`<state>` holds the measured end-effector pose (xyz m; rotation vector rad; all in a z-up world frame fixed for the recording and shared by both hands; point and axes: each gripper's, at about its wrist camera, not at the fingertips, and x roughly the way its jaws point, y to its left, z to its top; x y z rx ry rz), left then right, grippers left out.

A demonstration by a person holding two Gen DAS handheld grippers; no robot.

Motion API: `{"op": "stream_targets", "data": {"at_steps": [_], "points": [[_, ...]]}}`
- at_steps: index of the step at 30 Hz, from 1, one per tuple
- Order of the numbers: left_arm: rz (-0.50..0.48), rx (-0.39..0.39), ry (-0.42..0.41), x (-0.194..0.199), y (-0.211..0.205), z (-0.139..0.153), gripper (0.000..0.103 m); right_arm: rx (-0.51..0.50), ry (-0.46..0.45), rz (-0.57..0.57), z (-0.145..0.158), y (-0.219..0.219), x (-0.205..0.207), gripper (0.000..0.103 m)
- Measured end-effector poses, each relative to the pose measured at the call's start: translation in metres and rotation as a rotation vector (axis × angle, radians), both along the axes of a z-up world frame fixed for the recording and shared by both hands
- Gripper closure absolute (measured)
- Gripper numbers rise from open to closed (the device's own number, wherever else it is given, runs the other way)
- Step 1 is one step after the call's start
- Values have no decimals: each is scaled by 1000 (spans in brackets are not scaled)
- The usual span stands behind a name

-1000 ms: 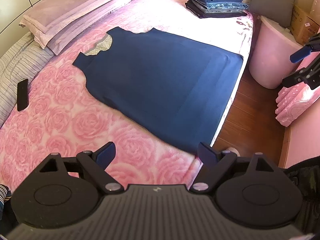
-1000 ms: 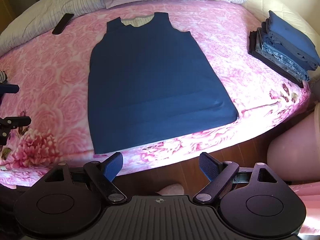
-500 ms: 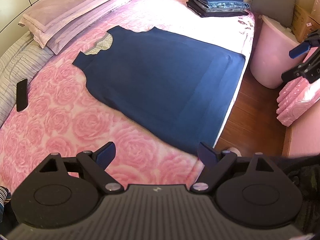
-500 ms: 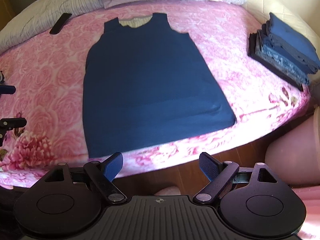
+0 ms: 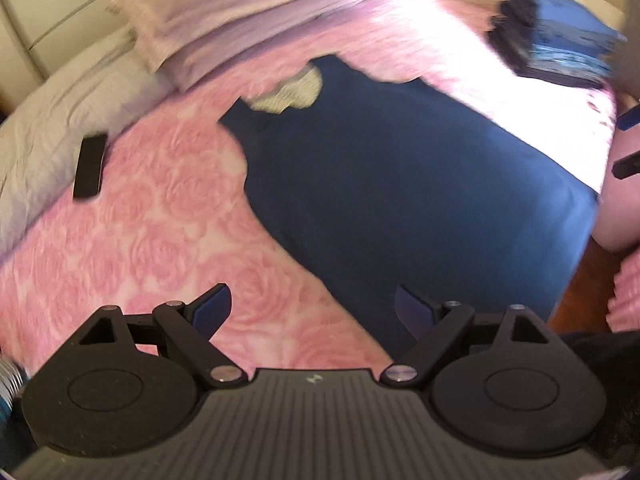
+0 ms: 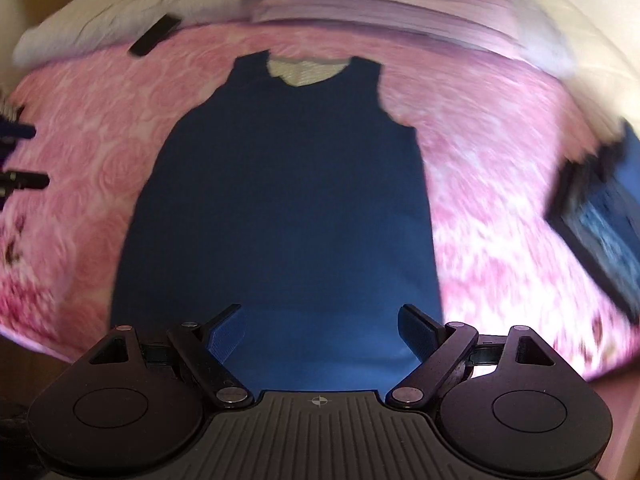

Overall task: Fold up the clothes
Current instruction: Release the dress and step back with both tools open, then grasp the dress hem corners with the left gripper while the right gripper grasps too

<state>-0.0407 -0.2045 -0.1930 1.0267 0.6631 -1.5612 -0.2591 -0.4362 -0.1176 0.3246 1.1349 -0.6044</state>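
Navy tank top is lying flat on my pink rose bedspread. Both my left gripper and right gripper have jaws spread wide, holding nothing, with the right one over the hem.

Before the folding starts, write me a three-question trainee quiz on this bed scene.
1. True or false: the navy sleeveless top lies spread flat on the pink rose bedspread.
2. Which gripper has both fingers over the top's hem: A) left gripper B) right gripper?
3. Fill in: the stack of folded clothes lies on the top's ____ side, seen from the hem.

Key: 1 true. 2 B; both grippers are open and hold nothing. 3 right; the black phone-like slab lies on the opposite side.
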Motion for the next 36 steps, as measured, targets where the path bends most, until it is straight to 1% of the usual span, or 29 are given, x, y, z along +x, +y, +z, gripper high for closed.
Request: {"op": "stream_targets", "data": {"at_steps": [2,4,7,10,12,15,17,19,23,25,27,29,31,32,36], "points": [[48,40,10,-11,-1,-13,16,-1,-7,82,-10,-26,-1,17],[68,67,2,-19,-2,-19,16,20,-4,144,-21,-47,-2,17],[97,105,-10,-33,-3,-27,16,65,-3,205,-35,-75,-1,17],[125,144,-22,-46,-4,-35,16,80,4,244,-46,-102,6,17],[133,136,-30,-50,-9,-36,16,83,12,255,-51,-119,10,17],[95,115,-43,-57,-12,-36,16,61,3,259,-50,-133,13,17],[27,93,-45,-64,-5,-42,16,36,-6,269,-48,-129,9,17],[-75,80,-65,-73,11,-53,16,15,-6,259,-47,-117,3,17],[-328,45,-131,-97,67,-79,17,12,-16,201,-48,-84,-15,17],[-429,32,-172,-106,99,-95,17,24,-1,190,-56,-63,-25,17],[-527,20,-214,-115,130,-111,19,41,19,191,-66,-45,-32,17],[-625,7,-256,-124,162,-127,24,60,41,218,-76,-29,-38,17],[-675,-20,-335,-131,183,-143,34,70,51,261,-83,-18,-40,17],[-687,-30,-374,-133,189,-150,36,73,52,281,-86,-14,-41,17],[-739,-84,-479,-137,201,-175,44,79,24,347,-97,-8,-44,17]]}}
